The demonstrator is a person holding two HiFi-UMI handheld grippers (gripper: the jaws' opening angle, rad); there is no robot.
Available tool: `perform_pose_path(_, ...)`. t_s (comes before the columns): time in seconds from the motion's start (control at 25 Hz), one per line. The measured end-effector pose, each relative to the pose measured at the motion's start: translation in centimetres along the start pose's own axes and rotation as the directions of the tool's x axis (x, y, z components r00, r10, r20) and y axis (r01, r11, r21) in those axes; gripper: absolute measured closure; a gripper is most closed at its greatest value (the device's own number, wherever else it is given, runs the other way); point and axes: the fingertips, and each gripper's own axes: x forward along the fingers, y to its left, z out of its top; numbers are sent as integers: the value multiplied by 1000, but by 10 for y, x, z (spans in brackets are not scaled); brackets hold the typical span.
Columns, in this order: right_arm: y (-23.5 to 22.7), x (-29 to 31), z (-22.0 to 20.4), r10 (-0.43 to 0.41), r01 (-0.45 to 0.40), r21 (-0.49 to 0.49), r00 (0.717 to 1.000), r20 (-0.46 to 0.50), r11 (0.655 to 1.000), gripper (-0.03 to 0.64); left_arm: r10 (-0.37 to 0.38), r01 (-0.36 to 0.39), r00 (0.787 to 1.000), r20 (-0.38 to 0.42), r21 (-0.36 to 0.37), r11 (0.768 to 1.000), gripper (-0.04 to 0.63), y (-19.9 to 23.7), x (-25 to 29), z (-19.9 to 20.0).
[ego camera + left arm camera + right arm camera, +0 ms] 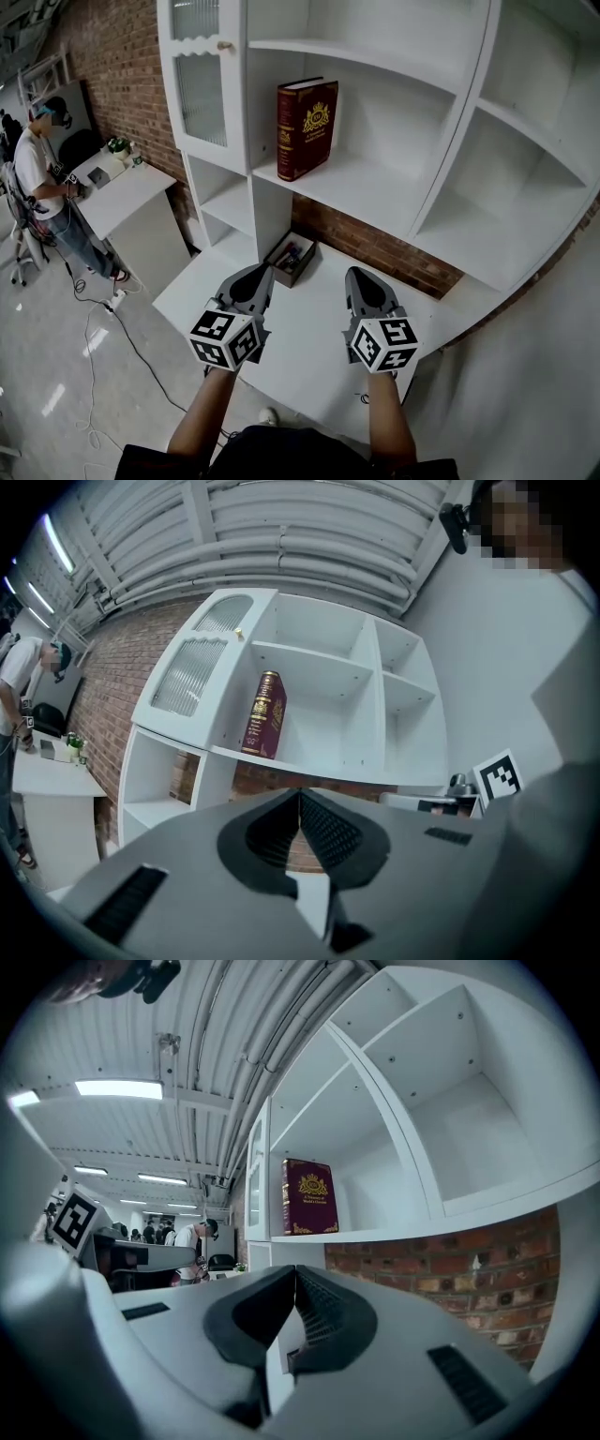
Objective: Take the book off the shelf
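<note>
The book (306, 127) stood upright on the white shelf (380, 199), at its left end. Below the shelf, over the table (305, 323), we held our left tongs (260, 272) and right tongs (358, 275) fully closed, gripping nothing, both clear of the shelf.

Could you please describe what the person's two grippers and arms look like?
The left gripper and right gripper are alike: grey, tapering bodies with black ribbed pads, each carrying a white cube with black square markers. The forearms are bare below a dark top.
</note>
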Motion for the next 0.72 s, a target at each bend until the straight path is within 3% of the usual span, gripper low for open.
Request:
perform_pose_path(0.28,4,40,4,-50,50,-10,999,-6,999,597,-28,28,1000,-7,28,999,578,43,25,10)
perform_pose_path(0.72,20,73,-3,-95,95,-13,995,-23,995,597,-111,111,994,2,-9,994,578,72,38,13)
